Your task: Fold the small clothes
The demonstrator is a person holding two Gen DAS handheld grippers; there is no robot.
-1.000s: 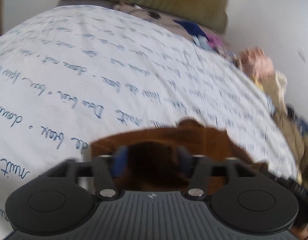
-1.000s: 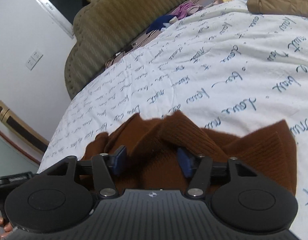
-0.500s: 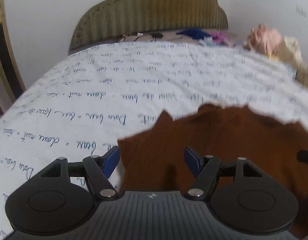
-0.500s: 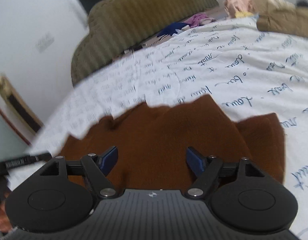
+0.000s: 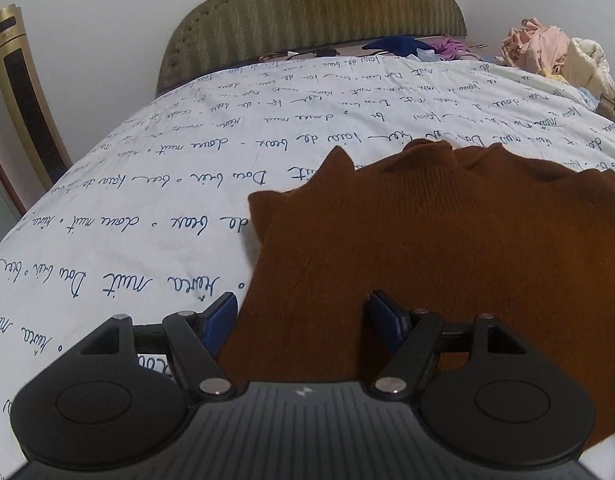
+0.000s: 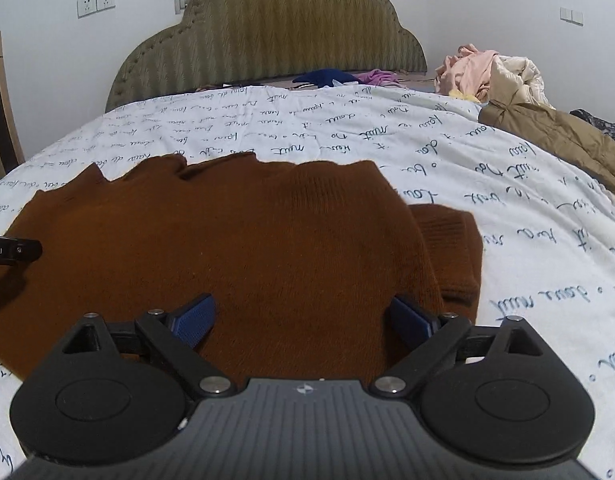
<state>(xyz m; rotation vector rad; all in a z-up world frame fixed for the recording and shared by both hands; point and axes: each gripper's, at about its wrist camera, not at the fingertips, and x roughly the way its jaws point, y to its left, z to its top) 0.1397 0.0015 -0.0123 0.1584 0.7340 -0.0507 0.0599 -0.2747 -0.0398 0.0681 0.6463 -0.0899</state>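
Both grippers spread, nothing pinched, over the sweater.
Left gripper [image 5: 301, 320] and right gripper [image 6: 303, 318] hang at the near hem of the sweater [image 6: 235, 240], flat on the bed [image 6: 527, 240]. Knit looks soft, light, floppy; I'd pinch edges or corners.

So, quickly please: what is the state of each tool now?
Left tool: open, holding nothing, above the brown knitted sweater.
Right tool: open, holding nothing, above the same sweater.

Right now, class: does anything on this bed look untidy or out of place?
The brown sweater lies flat, but one sleeve sticks out beyond its right edge, unfolded. Loose clothes sit heaped near the headboard.
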